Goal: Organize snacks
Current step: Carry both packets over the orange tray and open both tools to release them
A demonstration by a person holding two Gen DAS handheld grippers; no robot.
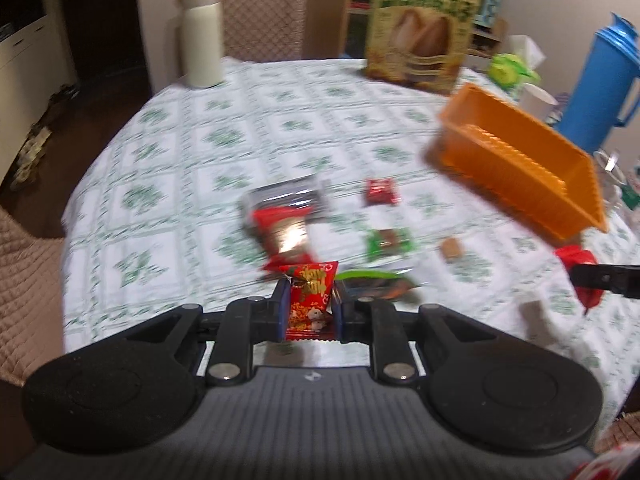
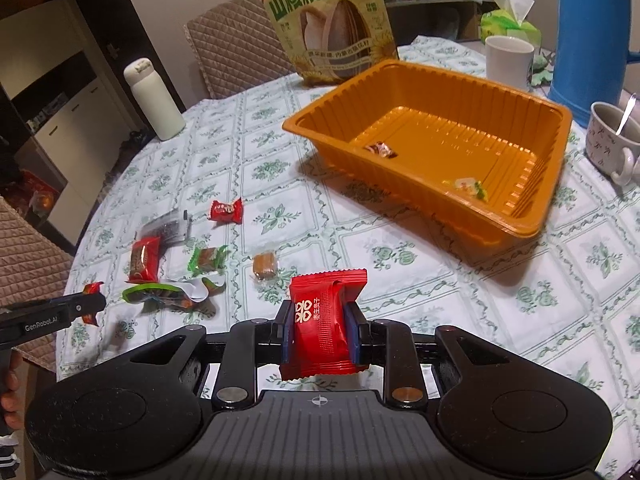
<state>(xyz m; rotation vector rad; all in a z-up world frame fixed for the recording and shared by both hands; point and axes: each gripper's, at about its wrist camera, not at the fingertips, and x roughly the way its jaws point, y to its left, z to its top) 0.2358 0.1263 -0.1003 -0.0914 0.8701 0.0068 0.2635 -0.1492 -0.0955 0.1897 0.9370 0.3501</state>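
My left gripper (image 1: 310, 306) is shut on a small red candy packet with gold print (image 1: 310, 300), held above the table near its front left. My right gripper (image 2: 320, 328) is shut on a red snack packet (image 2: 322, 320), in front of the orange tray (image 2: 516, 220). The tray holds two small wrapped candies (image 2: 382, 149) (image 2: 470, 188). Loose snacks lie on the tablecloth left of the tray: a red candy (image 2: 226, 211), a red packet (image 2: 144, 260), a green candy (image 2: 208, 258), a brown caramel (image 2: 265, 266) and a green-edged packet (image 2: 168, 296). The left view is blurred.
A big sunflower-seed bag (image 2: 332, 28) stands behind the tray. A white bottle (image 2: 154, 100) stands at the far left. A white cup (image 2: 509, 60), blue jug (image 2: 588, 36), tissue pack (image 2: 508, 20) and mug with spoon (image 2: 612, 140) crowd the right. Chairs surround the round table (image 2: 420, 264).
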